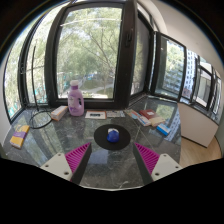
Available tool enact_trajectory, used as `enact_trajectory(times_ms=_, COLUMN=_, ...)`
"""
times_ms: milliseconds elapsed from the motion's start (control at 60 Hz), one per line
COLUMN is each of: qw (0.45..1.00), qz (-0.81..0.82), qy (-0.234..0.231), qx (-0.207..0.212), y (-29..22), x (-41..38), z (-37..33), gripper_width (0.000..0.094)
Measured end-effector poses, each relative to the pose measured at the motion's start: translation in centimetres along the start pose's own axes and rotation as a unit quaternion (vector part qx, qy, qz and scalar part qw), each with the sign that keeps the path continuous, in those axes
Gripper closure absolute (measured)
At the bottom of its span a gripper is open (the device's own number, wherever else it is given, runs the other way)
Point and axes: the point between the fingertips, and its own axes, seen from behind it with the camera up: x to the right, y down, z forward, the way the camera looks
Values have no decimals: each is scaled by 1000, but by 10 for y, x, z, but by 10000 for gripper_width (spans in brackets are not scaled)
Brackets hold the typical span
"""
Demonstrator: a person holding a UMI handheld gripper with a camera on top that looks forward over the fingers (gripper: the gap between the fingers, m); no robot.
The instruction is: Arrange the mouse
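Note:
A blue mouse (113, 134) sits on a round black mouse pad (111, 137) on the grey marbled table (60, 140). My gripper (112, 158) is open and empty. Its two fingers, with magenta pads (77, 157), stand wide apart a little short of the mouse pad. The mouse lies just ahead of the fingers, centred between them, with a gap on both sides.
A pink bottle (76, 98) stands at the back left by the window. A black cable loop (40, 119) and a yellow and blue object (18, 137) lie to the left. Books (150, 117) and a white box (168, 127) lie to the right. A small dark item (97, 115) lies behind the pad.

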Motion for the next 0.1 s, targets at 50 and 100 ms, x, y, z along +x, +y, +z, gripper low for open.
enact_trajectory(times_ms=50, qw=1000, qz=0, qy=-1, qx=-1, y=1, x=-1, z=-3, gripper_width=84)
enact_trajectory(times_ms=100, qw=1000, qz=2, qy=-2, qx=-2, y=2, x=-2, z=-4, gripper_width=85)
